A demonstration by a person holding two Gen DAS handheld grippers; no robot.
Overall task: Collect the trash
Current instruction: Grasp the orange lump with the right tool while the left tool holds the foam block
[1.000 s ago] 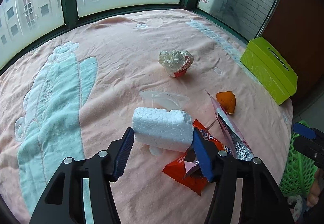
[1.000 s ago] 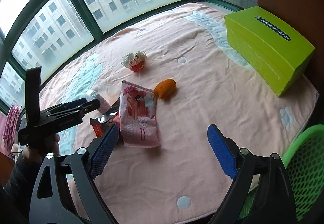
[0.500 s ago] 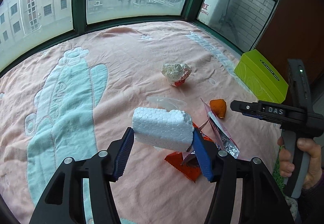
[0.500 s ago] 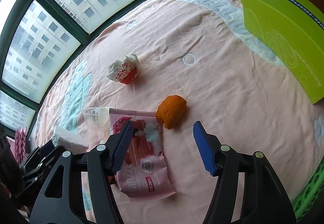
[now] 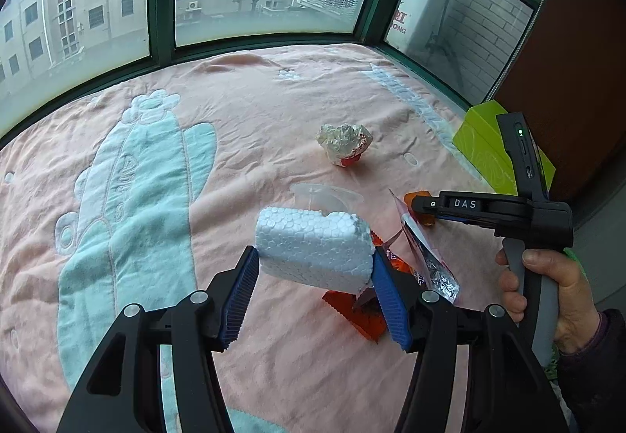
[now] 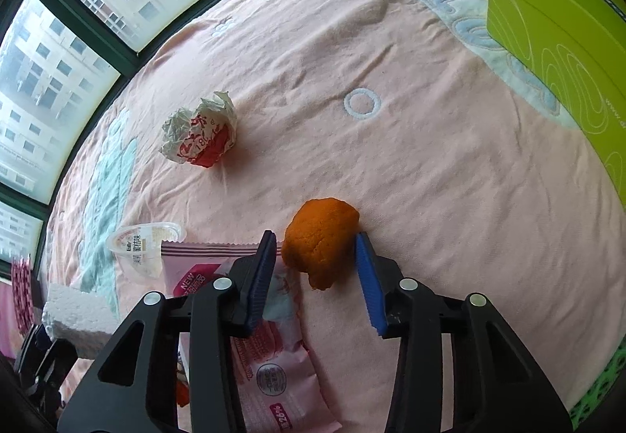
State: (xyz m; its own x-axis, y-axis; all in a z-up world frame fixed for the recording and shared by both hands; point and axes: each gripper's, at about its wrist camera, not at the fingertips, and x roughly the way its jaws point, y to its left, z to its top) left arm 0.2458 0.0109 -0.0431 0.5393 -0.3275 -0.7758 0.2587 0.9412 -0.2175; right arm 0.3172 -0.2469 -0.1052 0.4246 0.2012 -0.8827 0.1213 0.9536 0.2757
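Note:
My left gripper [image 5: 313, 276] is shut on a white foam block [image 5: 315, 247] and holds it above the pink blanket [image 5: 234, 112]. The block also shows in the right wrist view [image 6: 74, 315]. My right gripper [image 6: 317, 257] is open, its fingers on either side of an orange peel [image 6: 319, 237] lying on the blanket. A crumpled red and white wrapper [image 6: 199, 135], a clear plastic cup [image 6: 144, 243], a pink snack bag [image 6: 270, 347] and an orange-red wrapper [image 5: 360, 311] lie nearby.
A green box [image 6: 559, 41] stands at the blanket's right edge. A green mesh basket [image 6: 598, 390] shows at the lower right, off the blanket. Windows run along the far side. My right gripper's body [image 5: 493, 206] crosses the left wrist view.
My right gripper has moved forward and down over the pink bag until its fingers flank the orange peel. My left gripper has lifted the foam block a little higher.

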